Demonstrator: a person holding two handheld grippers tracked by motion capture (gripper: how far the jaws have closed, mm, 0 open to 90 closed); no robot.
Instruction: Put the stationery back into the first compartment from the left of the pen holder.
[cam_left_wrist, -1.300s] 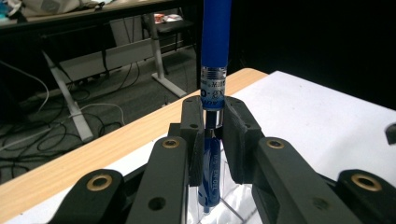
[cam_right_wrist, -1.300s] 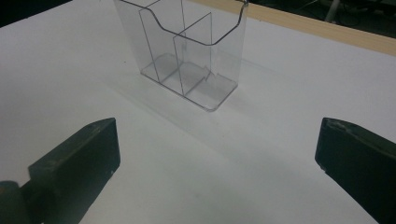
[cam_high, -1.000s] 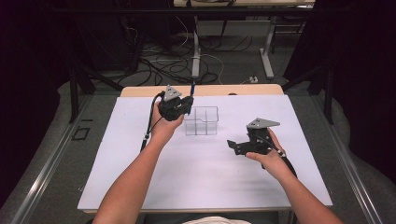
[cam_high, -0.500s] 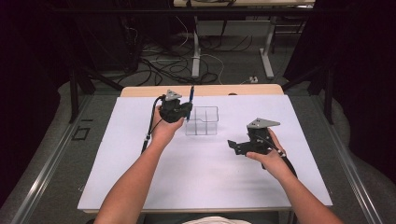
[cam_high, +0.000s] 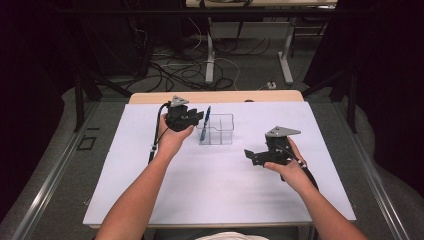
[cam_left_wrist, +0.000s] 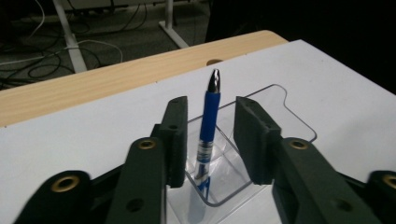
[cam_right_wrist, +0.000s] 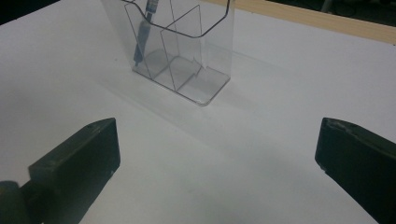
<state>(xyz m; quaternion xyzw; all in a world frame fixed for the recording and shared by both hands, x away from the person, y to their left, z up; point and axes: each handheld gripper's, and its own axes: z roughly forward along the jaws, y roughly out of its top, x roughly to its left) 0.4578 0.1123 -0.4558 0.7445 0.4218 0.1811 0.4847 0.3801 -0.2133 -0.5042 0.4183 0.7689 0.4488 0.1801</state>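
One blue pen (cam_left_wrist: 208, 122) and one clear divided holder (cam_high: 216, 129) are seen on the white tabletop (cam_high: 210, 190). The pen stands upright in the holder's left compartment, between the parted jaws of the left hand-held gripper (cam_left_wrist: 210, 140), with a gap visible on each side. The right hand-held gripper (cam_high: 251, 155) is held wide open and empty, well apart from the holder. Cables and table legs are visible on the dark floor beyond.

A white rectangular sheet (cam_high: 210, 185) covers the light wooden tabletop (cam_high: 215, 96). Behind the table, black and white cables (cam_high: 170, 70) lie tangled on the grey floor (cam_high: 240, 75) beside white metal desk legs (cam_high: 210, 55).
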